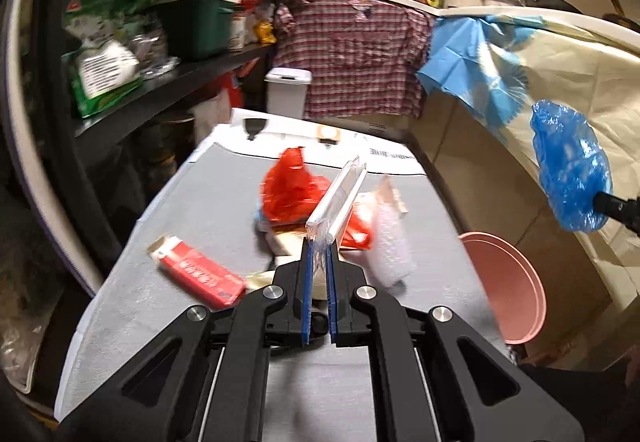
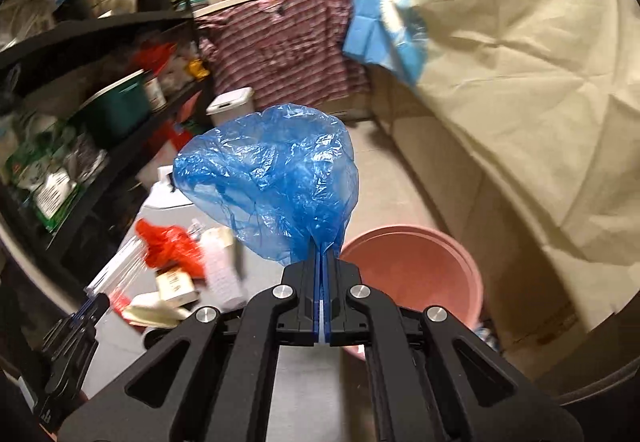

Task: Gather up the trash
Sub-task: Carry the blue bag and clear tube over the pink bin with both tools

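Observation:
My left gripper (image 1: 319, 244) is shut on a clear plastic package (image 1: 338, 198) that sticks up and away over the grey table (image 1: 200, 210). On the table lie a red plastic bag (image 1: 290, 190), a red and white carton (image 1: 198, 272), a white bubble-wrap piece (image 1: 390, 242) and small boxes. My right gripper (image 2: 323, 254) is shut on a crumpled blue plastic bag (image 2: 272, 178), held in the air above the table's right edge. That blue plastic bag (image 1: 570, 166) shows at the far right of the left wrist view. A pink bucket (image 2: 416, 274) stands on the floor beside the table.
Black shelves (image 1: 168, 82) full of packets and a green bin line the left side. A white lidded bin (image 1: 287, 92) stands behind the table under a hanging plaid shirt (image 1: 352, 54). A cream sheet (image 2: 520, 82) and blue cloth (image 2: 380, 30) drape the right side.

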